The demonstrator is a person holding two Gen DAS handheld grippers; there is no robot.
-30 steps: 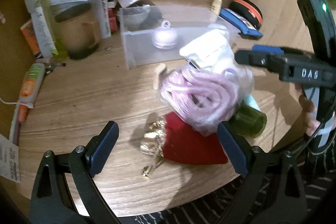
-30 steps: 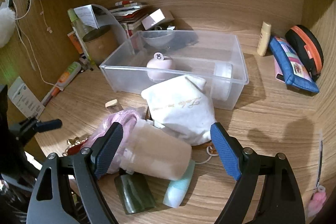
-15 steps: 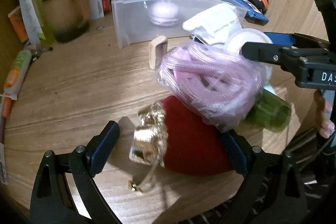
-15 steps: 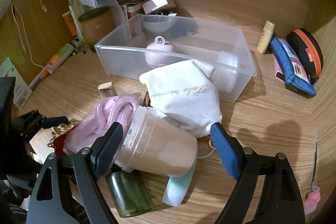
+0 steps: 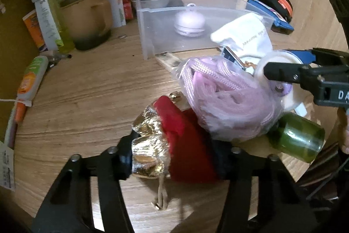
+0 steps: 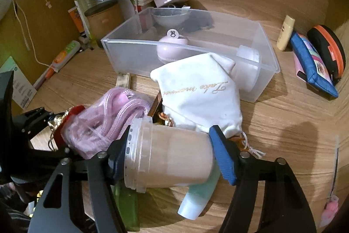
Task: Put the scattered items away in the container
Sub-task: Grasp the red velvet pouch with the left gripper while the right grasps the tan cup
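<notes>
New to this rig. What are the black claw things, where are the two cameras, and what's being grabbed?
No robot here: a person holds a two-finger gripper in each hand, and each carries a fisheye camera looking along its fingers. One picture is the left gripper's view, the other the right's.

The left gripper is closing on a red pouch with a gold bow; its fingers already touch both sides. The right gripper is closing around a frosted jar lying on its side.

On the wooden desk lie a bag of pink cord, a white cloth pouch, a green bottle and a mint tube. Behind stands the clear plastic container they belong in.
</notes>
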